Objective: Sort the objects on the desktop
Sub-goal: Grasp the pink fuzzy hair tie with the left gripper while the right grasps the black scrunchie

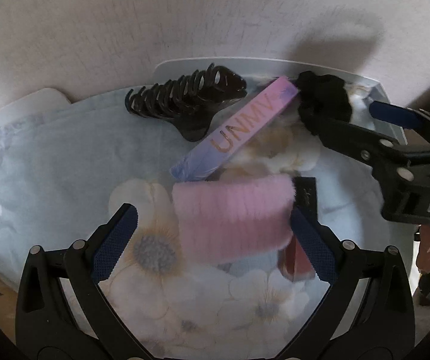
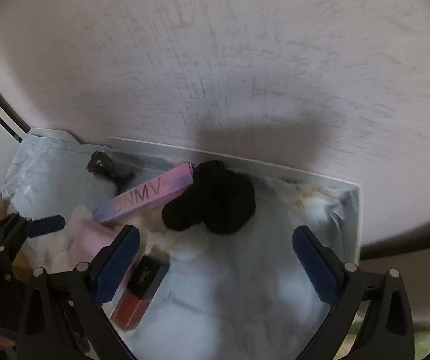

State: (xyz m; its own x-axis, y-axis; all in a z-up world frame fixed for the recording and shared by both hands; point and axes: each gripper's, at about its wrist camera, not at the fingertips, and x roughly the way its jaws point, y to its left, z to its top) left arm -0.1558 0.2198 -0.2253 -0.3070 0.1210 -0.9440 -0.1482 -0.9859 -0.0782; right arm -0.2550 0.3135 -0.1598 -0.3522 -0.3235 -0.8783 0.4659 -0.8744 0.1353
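A white tray (image 1: 167,67) lined with a flowered blue cloth holds a black claw hair clip (image 1: 185,99), a pink-purple UNMV box (image 1: 239,129), a black scrunchie (image 1: 324,99), a fuzzy pink item (image 1: 233,216) and a red lip-gloss tube (image 1: 293,261). My left gripper (image 1: 215,240) is open, with the pink item between its fingers, blurred. My right gripper (image 2: 215,264) is open and empty just before the black scrunchie (image 2: 212,198). The UNMV box (image 2: 146,198), the lip-gloss tube (image 2: 137,297) and the tray's rim (image 2: 353,210) also show in the right wrist view.
The tray sits on a pale pink table top (image 1: 185,15) whose round edge (image 2: 410,240) shows at the right. The right gripper reaches in from the right in the left wrist view (image 1: 365,126).
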